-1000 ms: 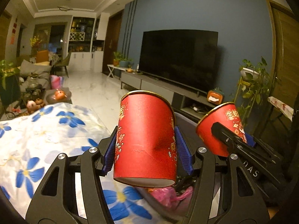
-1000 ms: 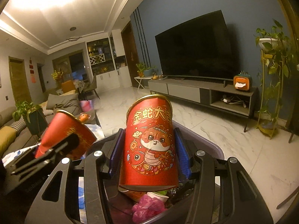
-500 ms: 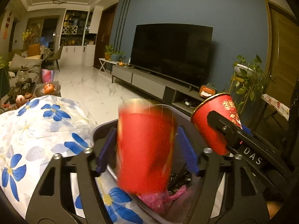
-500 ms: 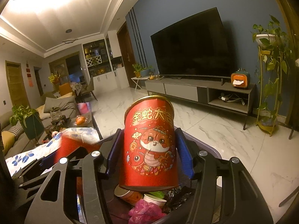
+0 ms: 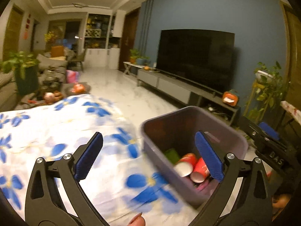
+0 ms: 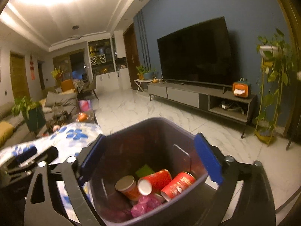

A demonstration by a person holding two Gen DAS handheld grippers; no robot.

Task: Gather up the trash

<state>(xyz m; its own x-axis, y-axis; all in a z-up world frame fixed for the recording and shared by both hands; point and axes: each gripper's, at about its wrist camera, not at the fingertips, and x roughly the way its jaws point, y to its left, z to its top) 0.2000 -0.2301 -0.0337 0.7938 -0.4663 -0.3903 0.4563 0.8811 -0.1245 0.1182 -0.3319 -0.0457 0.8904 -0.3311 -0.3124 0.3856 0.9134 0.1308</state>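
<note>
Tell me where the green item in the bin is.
In the right wrist view, the green item lies at the bottom of the bin, toward its far side, just behind the red cups.

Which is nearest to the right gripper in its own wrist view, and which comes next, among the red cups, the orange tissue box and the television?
From the right gripper:
1. Red cups, just below the open fingers, lying in the bin.
2. Orange tissue box, across the floor to the right, on the TV stand.
3. Television, against the blue wall behind that stand; close to the tissue box in depth, but slightly farther back.
</note>
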